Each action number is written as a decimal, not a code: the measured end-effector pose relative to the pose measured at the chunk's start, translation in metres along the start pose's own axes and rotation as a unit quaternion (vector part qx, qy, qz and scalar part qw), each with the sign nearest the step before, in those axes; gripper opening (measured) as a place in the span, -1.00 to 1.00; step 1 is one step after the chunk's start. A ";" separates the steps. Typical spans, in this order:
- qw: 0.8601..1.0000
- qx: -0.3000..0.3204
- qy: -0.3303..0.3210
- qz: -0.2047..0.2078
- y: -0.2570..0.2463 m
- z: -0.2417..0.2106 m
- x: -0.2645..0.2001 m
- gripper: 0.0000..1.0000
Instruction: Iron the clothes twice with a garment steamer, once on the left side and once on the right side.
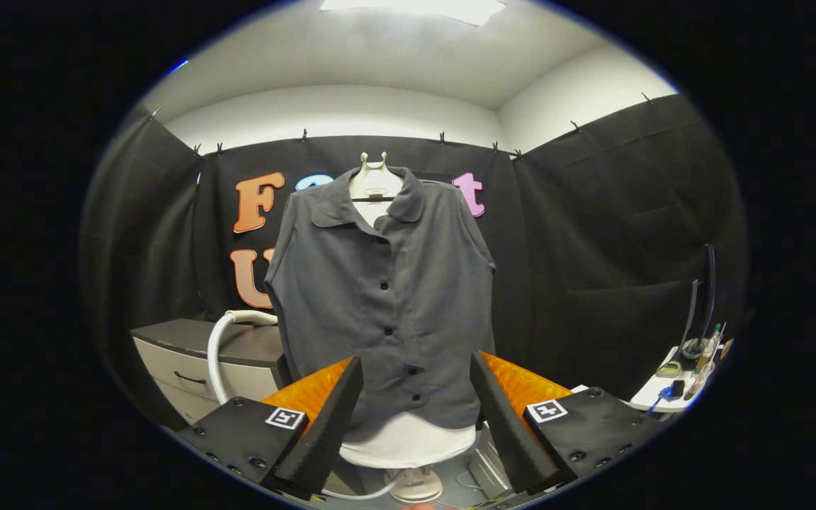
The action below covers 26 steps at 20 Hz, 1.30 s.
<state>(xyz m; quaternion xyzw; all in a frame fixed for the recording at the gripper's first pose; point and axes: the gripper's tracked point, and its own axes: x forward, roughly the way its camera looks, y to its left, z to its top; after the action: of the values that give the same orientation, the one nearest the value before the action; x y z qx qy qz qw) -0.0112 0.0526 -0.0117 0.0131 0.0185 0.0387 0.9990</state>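
two black fingers [323, 425] of the gripper [415, 418] rise from the bottom of the frame, each backed by an orange ribbed panel and a black block bearing a square marker. the jaws stand wide apart and hold nothing; the space between them frames the lower part of the shirt.

centre of the frame: a dark grey short-sleeved shirt [387, 297] hangs buttoned on a pale dress form [408, 439], beyond the fingers and apart from them. its collar lies open at the top, where the form's neck [374, 180] shows. a row of dark buttons runs down the front. below the shirt's hem the white base of the form is visible, resting on a round foot at the bottom centre.

lower left of the frame: a white hose [220, 347] curves upward beside a grey cabinet with a drawer [195, 361], passing behind the shirt's left edge in the picture. the steamer's head cannot be made out.

lower right of the frame: a white surface [652, 397] carries small items too small to identify, with a dark monitor edge [707, 297] above it.
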 end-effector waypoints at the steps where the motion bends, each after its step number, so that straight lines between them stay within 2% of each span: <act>1: 1.000 0.005 0.008 0.006 0.008 -0.003 0.004 0.96; 4: 0.999 0.011 0.025 0.022 0.031 -0.004 0.016 0.96; 8: 0.998 -0.003 0.023 0.060 0.079 0.019 0.039 0.96; 16: 0.982 0.002 0.081 0.170 0.240 0.048 0.115 0.96; 21: 0.967 -0.026 0.137 0.212 0.341 0.030 0.169 0.96; 26: 0.951 -0.118 0.169 0.229 0.421 0.003 0.225 0.96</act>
<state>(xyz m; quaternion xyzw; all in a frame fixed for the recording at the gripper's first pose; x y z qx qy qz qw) 0.1804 0.4896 -0.0050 -0.1079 0.1788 0.2698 0.9400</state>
